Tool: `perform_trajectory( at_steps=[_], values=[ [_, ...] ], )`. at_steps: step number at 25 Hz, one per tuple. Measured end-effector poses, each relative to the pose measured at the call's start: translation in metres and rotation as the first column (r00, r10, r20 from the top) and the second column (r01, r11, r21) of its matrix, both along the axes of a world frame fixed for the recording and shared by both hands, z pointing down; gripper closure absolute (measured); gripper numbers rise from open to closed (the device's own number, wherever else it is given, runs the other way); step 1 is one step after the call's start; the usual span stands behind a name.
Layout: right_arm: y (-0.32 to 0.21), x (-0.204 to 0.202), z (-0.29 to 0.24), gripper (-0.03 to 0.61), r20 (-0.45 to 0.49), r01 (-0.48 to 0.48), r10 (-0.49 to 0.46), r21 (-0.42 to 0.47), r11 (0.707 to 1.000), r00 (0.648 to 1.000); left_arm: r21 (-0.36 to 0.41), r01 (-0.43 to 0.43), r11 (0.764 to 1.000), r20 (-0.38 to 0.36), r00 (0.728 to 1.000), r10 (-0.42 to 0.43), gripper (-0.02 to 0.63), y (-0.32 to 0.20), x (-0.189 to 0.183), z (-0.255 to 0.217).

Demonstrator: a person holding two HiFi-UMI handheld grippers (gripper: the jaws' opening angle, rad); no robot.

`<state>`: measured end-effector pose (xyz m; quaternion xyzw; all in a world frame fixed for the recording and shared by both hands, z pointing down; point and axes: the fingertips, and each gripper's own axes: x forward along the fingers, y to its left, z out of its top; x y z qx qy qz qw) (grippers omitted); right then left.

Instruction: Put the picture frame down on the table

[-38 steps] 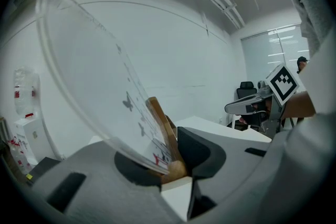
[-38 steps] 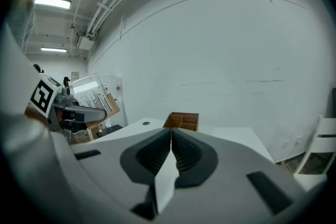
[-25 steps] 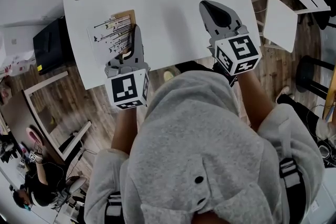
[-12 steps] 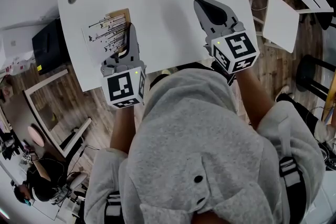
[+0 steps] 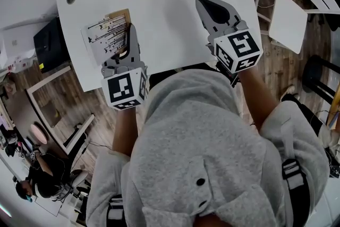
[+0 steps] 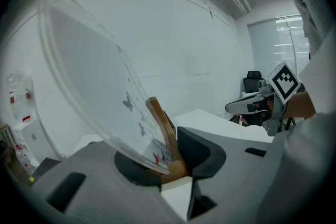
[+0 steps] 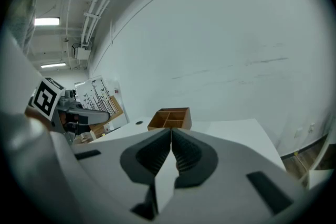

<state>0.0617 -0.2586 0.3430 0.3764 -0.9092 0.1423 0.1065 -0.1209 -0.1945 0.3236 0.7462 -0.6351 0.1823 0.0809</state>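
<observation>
Clamping picture frame [image 6: 105, 92] still, left hand-held gripper [image 6: 176, 157] steady.

Soft, even indoor light; ceiling tubes [image 7: 46, 21] glow in the right gripper view; the white table [image 5: 175, 24] is bright with faint shadows; all views bend at the edges; gripper views darken at corners.

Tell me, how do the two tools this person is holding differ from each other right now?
The left tool is clamped on the picture frame by its wooden edge, the clear pane rising from the jaws; the right tool has its jaws shut together on nothing. The left tool sits near the left edge of the table, the right tool near its right side. Both are grey and held out over the white table.
</observation>
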Motion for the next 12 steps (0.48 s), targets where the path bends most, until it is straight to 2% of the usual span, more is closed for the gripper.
perform_trajectory(
  at_steps=[12],
  values=[
    [-0.007, -0.002, 0.017, 0.552, 0.035, 0.017, -0.014, -0.066, 0.998, 0.999, -0.045, 0.062, 0.997, 0.039, 0.997, -0.06, 0.502, -0.002, -0.007, 0.009]
  ],
)
